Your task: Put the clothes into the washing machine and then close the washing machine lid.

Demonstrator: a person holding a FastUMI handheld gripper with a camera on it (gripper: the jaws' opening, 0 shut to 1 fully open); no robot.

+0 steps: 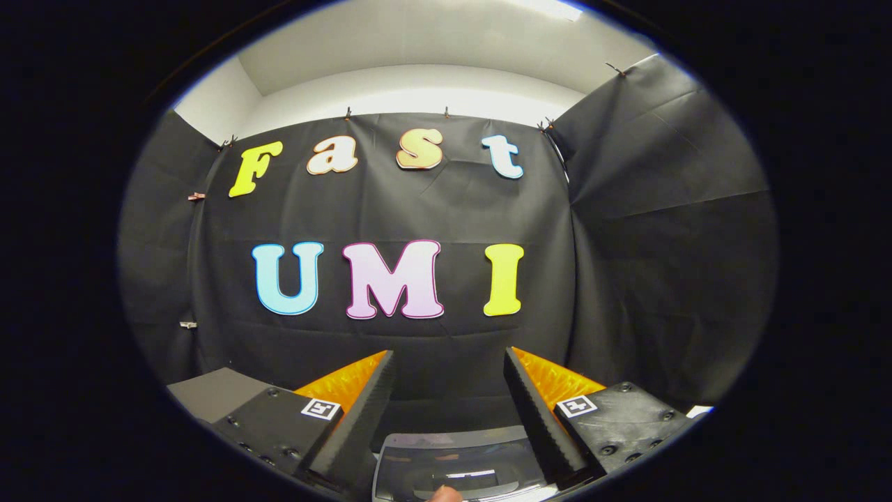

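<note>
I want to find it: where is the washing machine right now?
The washing machine sits low between the open gripper's fingers, below the black cloth wall.

From where I sit, the washing machine lid [456,464] is cut off low between the fingers [362,418], so I see just its glossy upper part, with both finger bases covering its sides. I cannot tell whether it is up or down. A small pale rounded thing [444,495] pokes in at the bottom; it may be a fingertip, too little shows. The grey surface [216,390] beside the left finger is also cropped.
</note>
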